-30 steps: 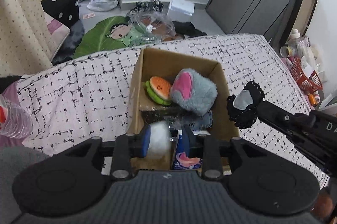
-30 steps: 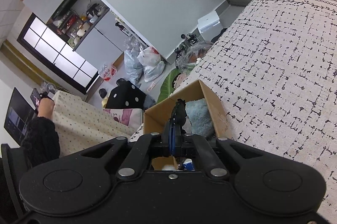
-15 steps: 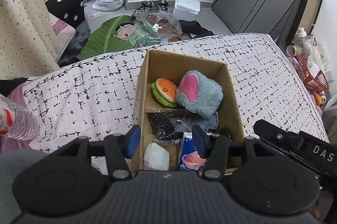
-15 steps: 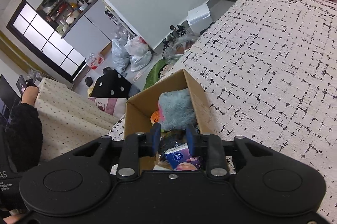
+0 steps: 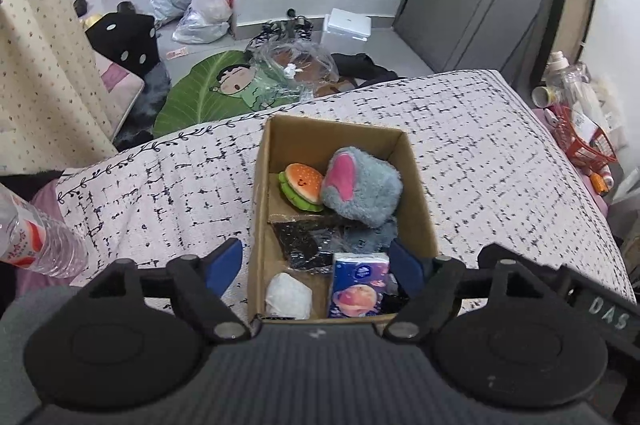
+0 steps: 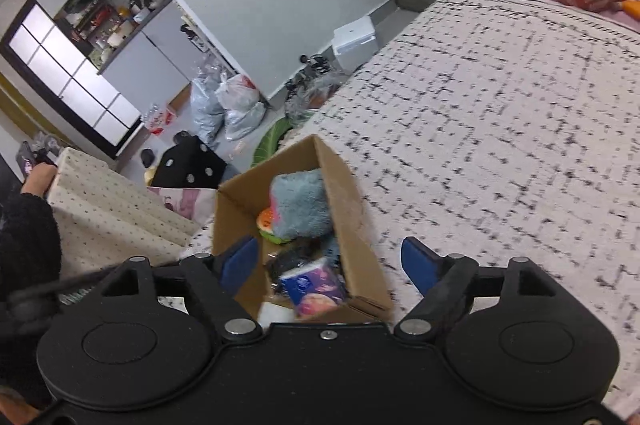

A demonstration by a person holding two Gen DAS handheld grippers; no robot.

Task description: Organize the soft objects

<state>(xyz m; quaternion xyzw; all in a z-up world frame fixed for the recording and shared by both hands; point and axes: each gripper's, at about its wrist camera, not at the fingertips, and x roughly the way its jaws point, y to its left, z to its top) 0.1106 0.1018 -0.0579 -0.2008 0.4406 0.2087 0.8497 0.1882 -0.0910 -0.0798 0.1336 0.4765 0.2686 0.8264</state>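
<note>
Both tools, left (image 5: 316, 263) and right (image 6: 330, 259), gape empty (jaws just opened) above the long cardboard box (image 5: 416, 185), which stretches away, its contents directly beneath.

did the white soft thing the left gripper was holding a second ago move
Yes. The white soft item left the left gripper, whose jaws have just been opening, and now lies in the cardboard box, near corner.

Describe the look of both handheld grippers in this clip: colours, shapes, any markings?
Both match: the left gripper and right gripper have black linkage arms with silver pivot bolts, round black housings and blue finger pads. White letters "DAS" mark a black bar at the left view's right edge.
</note>
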